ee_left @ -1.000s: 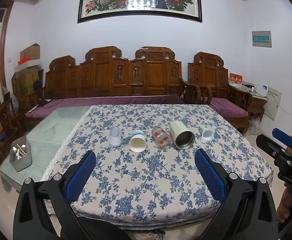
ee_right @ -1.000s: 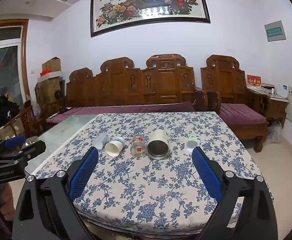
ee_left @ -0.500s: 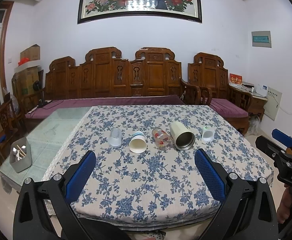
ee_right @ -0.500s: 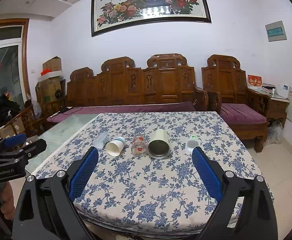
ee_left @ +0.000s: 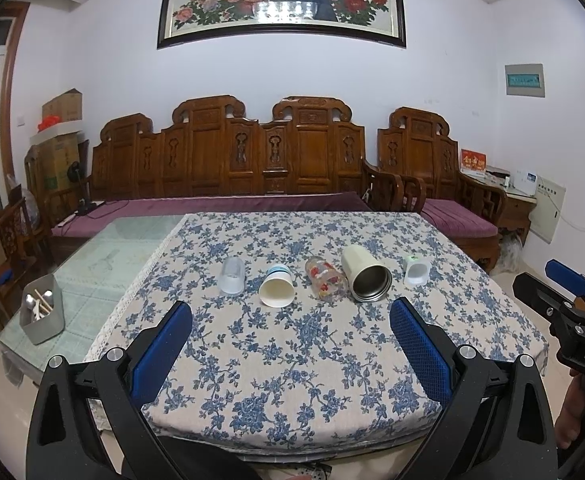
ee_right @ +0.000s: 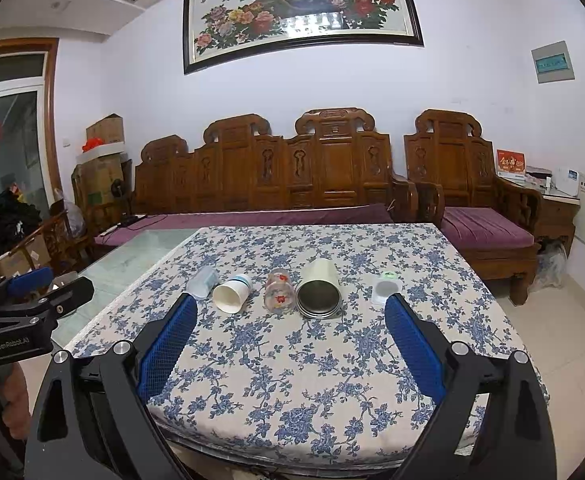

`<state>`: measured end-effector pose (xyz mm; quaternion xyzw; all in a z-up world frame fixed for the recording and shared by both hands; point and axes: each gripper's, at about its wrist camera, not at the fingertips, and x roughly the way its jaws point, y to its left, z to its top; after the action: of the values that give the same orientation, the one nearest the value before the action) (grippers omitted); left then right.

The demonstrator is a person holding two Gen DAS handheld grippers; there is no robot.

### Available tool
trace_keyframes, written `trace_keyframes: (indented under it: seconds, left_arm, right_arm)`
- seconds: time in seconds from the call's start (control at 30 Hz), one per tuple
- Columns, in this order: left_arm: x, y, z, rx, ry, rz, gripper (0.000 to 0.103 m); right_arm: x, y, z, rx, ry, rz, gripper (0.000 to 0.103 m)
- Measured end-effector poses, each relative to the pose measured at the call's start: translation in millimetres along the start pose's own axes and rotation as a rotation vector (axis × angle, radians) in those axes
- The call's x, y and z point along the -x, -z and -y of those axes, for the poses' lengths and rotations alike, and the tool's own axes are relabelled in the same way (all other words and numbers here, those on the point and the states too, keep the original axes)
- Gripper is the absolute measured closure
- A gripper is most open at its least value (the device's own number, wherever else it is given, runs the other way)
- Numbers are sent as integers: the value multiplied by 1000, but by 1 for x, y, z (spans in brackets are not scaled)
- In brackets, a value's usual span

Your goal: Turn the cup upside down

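Fingers (ee_left: 420, 354) of both grippers stay spread wide, cups (ee_left: 277, 291) untouched on tablecloth (ee_left: 292, 360).

Floral-clothed table (ee_left: 292, 360) bearing five cups (ee_left: 366, 279) on their sides.

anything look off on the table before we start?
All five cups lie on their sides in a row on the floral tablecloth: frosted cup, paper cup, printed glass, steel-lined tumbler, small white cup. No spill or damage visible. Both hand-held grippers are open, short of them.
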<state>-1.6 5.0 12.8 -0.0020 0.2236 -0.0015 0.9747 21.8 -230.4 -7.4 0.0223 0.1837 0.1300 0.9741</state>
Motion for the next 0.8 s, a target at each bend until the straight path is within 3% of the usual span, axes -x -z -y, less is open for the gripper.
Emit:
trace_keyframes:
  seconds: [0.8]
  left_arm:
    - [1,1,0,1,-1,2,8]
  right_arm:
    - [-1,1,-1,-1,-2,1,7]
